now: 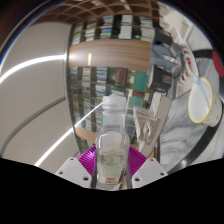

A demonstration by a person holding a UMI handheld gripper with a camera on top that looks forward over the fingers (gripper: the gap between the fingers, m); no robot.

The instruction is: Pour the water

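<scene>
In the gripper view, a clear cup (112,150) is held between the pink pads (89,160) of the hand-held gripper (111,165), at 6 o'clock. It stands upright, its mouth toward 12. It looks light, thin and slippery, so its sides should be squeezed gently.

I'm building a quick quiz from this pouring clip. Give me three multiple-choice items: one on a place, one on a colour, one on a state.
1. Where is the clear cup?
A. between the fingers
B. far beyond them
C. on a shelf

2. What colour are the finger pads?
A. green
B. magenta
C. yellow

3. How is the gripper?
A. wide open, holding nothing
B. shut on the cup
C. out of sight

Key: 1 A, the cup stands between the fingers; 2 B, both pads show magenta; 3 B, the pads press both sides of the cup.
</scene>
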